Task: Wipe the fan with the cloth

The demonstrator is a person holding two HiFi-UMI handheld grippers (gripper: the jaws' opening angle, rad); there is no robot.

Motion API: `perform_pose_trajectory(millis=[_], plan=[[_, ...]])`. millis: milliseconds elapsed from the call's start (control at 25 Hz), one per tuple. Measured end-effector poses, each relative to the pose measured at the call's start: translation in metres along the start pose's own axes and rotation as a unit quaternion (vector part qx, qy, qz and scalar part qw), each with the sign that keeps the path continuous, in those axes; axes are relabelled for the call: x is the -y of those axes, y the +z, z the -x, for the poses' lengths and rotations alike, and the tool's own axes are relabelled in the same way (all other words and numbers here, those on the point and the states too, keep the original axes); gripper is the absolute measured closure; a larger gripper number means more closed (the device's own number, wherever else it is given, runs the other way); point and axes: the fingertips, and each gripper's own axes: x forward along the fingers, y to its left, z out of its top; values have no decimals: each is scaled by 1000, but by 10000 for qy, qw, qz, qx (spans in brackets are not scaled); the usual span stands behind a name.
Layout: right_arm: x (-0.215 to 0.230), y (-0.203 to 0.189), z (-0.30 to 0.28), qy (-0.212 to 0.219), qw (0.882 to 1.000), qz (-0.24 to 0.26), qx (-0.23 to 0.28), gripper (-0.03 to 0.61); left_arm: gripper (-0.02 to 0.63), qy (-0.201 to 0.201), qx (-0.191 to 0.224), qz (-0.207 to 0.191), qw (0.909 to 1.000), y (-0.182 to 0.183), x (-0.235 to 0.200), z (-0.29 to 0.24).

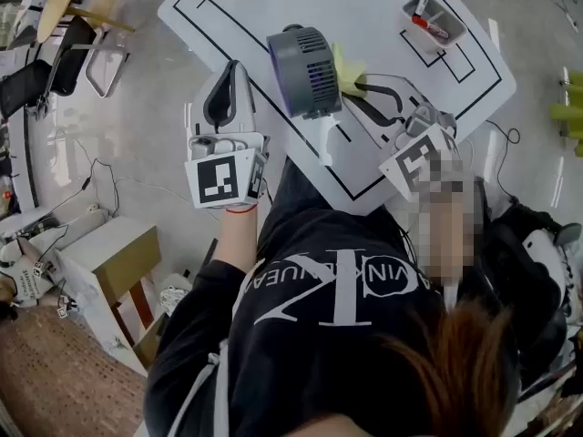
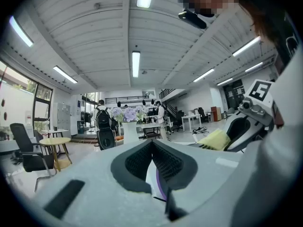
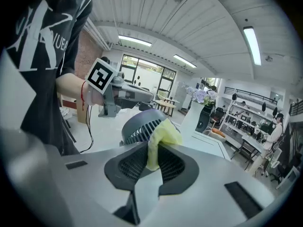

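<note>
Head view: one fan (image 1: 305, 71), right gripper (image 1: 363, 85) pinching one cloth (image 1: 350, 67), left gripper (image 1: 234, 67) closed

head: steeply down | left tool (image 2: 152, 145): roomward | right tool (image 3: 152, 150): near fan (image 3: 135, 126), shared with head

Probably open office: desks (image 2: 198, 119), chairs (image 2: 20, 135)
</note>
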Motion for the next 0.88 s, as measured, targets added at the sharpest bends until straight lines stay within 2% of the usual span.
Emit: perform_pose_trajectory(millis=[200,400,880], plan=[[16,20,15,-333,9966,-636,410,520,603,38,142,29,9999,13,-1,7],[38,45,37,-610,9821,-1436,1052,522,603,123,373,79,9992,26,-1,14],[49,53,65,-994,9772,-1382,1270,522,603,308,634,130,9974,45,1,38]])
